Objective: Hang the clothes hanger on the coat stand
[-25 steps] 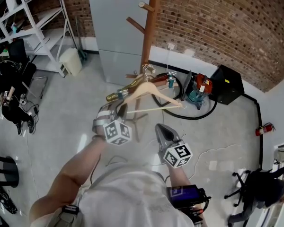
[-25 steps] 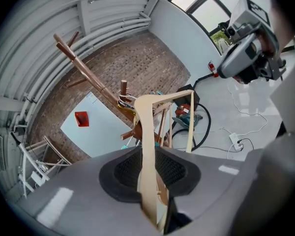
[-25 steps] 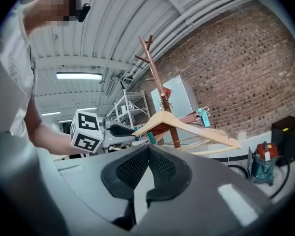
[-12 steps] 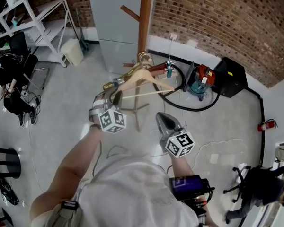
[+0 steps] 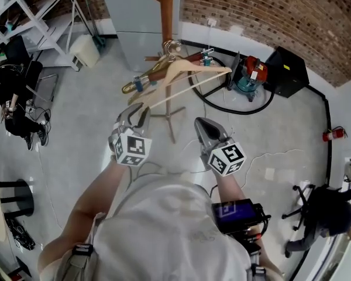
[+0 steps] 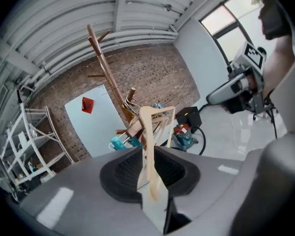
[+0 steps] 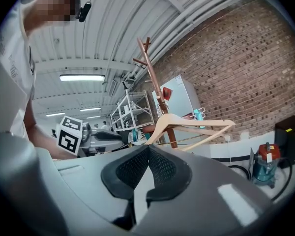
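I held the light wooden hanger [image 5: 190, 75] up in the air, over the floor [image 5: 82, 127], with my left tongs [image 5: 136, 115]. They pinched one end of it. They had just been closing a bit more on that end, and the wood sat right between the pads.

The long bar of the hanger ran away from my left tongs, up and to the right in the head view. Its far tip pointed toward the brick wall [image 5: 281, 10]. Its metal hook [image 5: 171, 45] pointed at the coat stand [image 5: 166, 10] and was close beside the pole. I could not tell if it touched the pole.

A darker hanger [image 5: 154, 75] with blue clips lay just behind the light one, along almost the same line.

My right tongs [image 5: 203, 127] were pressed together with nothing in them. They sat near the hanger but apart from it.
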Demonstrator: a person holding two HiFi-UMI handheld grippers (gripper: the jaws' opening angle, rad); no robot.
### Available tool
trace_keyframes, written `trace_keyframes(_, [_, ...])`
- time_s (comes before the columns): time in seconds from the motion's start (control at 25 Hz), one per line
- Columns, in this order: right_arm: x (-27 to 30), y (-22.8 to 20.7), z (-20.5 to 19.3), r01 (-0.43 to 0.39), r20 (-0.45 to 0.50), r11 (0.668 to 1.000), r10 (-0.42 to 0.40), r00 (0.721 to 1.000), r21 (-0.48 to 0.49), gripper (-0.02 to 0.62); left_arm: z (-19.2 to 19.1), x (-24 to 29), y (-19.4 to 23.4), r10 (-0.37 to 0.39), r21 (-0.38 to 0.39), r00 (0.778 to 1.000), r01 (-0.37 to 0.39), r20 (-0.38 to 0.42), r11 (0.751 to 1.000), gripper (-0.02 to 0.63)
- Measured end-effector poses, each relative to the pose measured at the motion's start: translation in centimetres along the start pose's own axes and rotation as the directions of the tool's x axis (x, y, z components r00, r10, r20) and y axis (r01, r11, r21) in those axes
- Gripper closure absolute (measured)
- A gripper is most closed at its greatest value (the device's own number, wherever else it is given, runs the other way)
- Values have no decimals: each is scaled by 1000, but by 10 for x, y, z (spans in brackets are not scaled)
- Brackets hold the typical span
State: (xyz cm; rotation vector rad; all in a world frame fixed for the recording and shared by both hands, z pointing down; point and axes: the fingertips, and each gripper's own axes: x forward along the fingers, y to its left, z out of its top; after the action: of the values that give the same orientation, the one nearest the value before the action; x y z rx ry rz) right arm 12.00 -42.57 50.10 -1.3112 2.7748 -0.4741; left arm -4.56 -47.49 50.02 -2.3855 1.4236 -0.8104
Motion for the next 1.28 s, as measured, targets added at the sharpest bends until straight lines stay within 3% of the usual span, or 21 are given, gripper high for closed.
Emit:
trace_keyframes(0.16, [-5, -5, 2, 6, -1, 1000, -6, 1000, -8, 581, 3, -10, -37, -113, -167, 992, 122, 59, 978, 569])
trace_keyframes(0.24, [-9, -5, 3, 9, -3, 1000, -9, 1000, -10, 581, 6, -16, -58, -185, -238, 979, 200, 87, 950, 598])
trace_keyframes(0.4, [-17, 5, 5, -3, -27, 1000, 3, 1000, -30, 581, 13, -27, -86, -284, -309, 947, 317, 147, 897, 604])
trace_keyframes(0.8, [-17, -2, -1, 1, -46, 999, -3, 999, -43, 581, 9, -1, -75, -291, -367, 939, 341, 185, 865, 604])
trace_keyframes(1.28, [-16, -11, 12, 17, -21, 999, -18, 1000, -51, 581, 30, 12, -83, -321, -325, 924, 375, 210, 868, 604])
